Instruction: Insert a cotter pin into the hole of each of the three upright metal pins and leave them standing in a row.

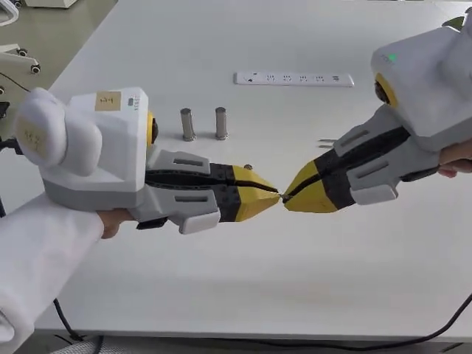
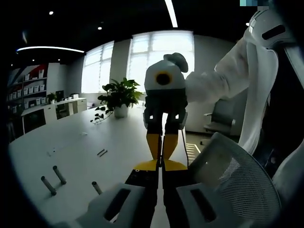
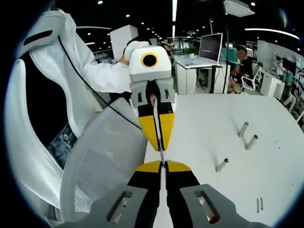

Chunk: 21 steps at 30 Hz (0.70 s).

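Cotter pin: a thin metal sliver [image 1: 281, 197] is seen bridging the two gripper tips, over the table [image 1: 221, 284]. In the right gripper view it [image 3: 161, 157] is seen running out from between that gripper's own tips.
Left gripper: held [image 1: 274, 195] at the left by an arm in a white sleeve [image 1: 37, 258] and pointed rightward. The jaws are pressed together, and one end of the cotter pin appears to be nipped at the very tip [image 2: 162, 167] [image 3: 159, 147].
Right gripper: brought in [image 1: 287, 199] from the right, nose to nose with the left gripper. The jaws are drawn shut, pinching the other end of the cotter pin [image 3: 162, 165] [image 2: 162, 156].
Metal pins: two are stood upright side by side [image 1: 187, 124] [image 1: 220, 123] on the table beyond the left gripper. They are also seen as a close pair in both gripper views [image 2: 47, 185] [image 3: 243, 129].
Third metal pin: its top [image 1: 248, 167] is glimpsed just over the left gripper's yellow jaw, the rest hidden. It is shown upright and set apart from the pair [image 2: 96, 187] [image 3: 221, 165].
Spare cotter pins: laid flat [image 1: 325, 142] on the table near the right gripper, well apart from the metal pins [image 2: 101, 152] [image 3: 260, 204].
Power strip: white [image 1: 293, 78], laid on the far side of the table past the metal pins.
Surroundings: a mesh chair back [image 2: 232, 180] [image 3: 99, 166] is noted at the table edge, and a potted plant [image 2: 118, 97] at the far end.
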Each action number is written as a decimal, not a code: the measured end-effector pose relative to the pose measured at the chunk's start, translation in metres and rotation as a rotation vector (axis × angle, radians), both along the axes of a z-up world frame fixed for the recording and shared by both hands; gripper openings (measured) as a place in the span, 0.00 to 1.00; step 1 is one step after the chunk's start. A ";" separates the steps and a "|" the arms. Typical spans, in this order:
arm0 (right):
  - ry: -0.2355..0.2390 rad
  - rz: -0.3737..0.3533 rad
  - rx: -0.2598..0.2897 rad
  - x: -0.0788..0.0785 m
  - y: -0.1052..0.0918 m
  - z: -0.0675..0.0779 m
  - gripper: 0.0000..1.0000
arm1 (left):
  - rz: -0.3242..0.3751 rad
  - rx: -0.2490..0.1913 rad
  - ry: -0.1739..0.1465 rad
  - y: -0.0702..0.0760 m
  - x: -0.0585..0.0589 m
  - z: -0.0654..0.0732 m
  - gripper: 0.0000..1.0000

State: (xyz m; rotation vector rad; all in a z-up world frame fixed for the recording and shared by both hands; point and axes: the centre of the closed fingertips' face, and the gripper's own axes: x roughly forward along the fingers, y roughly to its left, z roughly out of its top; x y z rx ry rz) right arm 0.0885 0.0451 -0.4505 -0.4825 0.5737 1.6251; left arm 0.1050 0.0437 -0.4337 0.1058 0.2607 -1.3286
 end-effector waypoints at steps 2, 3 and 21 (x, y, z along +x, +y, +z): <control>-0.011 0.013 -0.009 -0.002 0.000 -0.001 0.00 | -0.005 0.014 0.003 0.001 0.000 -0.003 0.00; -0.013 0.018 -0.014 0.000 0.000 -0.001 0.00 | -0.007 0.021 0.010 0.001 0.000 -0.006 0.00; -0.075 0.061 -0.063 0.039 0.001 0.023 0.00 | 0.090 0.009 0.054 0.016 0.020 -0.012 0.08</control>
